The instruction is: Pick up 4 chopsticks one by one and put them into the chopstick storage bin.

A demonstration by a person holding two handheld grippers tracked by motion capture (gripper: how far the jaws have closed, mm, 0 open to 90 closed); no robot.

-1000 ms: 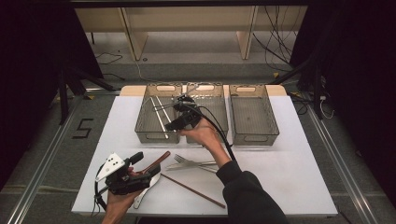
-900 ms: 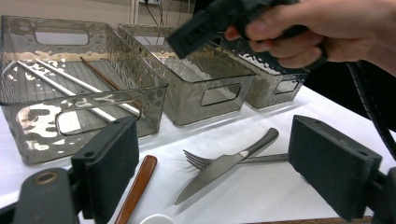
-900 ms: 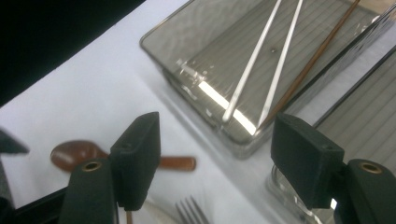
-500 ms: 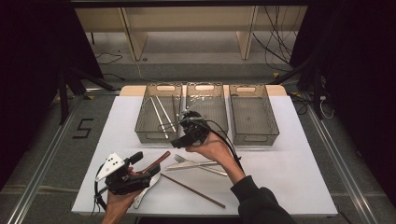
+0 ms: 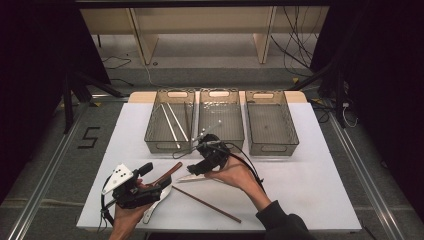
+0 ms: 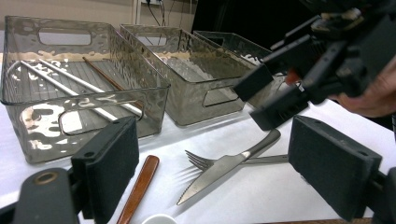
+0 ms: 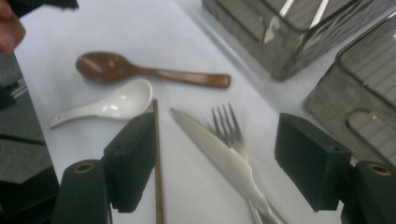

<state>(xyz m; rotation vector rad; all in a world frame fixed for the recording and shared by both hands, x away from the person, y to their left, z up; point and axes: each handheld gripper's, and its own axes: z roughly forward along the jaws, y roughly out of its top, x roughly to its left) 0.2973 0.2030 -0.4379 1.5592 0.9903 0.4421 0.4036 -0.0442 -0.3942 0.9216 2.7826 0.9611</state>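
Note:
A steel knife (image 7: 219,154) lies crossed over a fork (image 7: 229,128) on the white table, beside a brown chopstick (image 7: 158,158), a white ceramic spoon (image 7: 112,105) and a wooden spoon (image 7: 140,72). My right gripper (image 5: 197,169) hovers just above the knife (image 5: 192,177), pointing down at it. Its jaws have just been opening and stand wide, pressing on nothing. My left gripper (image 5: 157,180) rests low at the front left, open and empty, facing the knife (image 6: 219,170) and the right gripper (image 6: 264,100).
Three clear grey trays stand side by side behind the cutlery: the left tray (image 5: 155,145) holds several chopsticks (image 6: 70,86), then come the middle tray (image 5: 221,95) and the right tray (image 5: 272,147). A chopstick (image 5: 205,203) lies near the front edge.
My right gripper has come back from above the trays toward the person and sunk to just over the knife and fork. The left gripper has stayed put.

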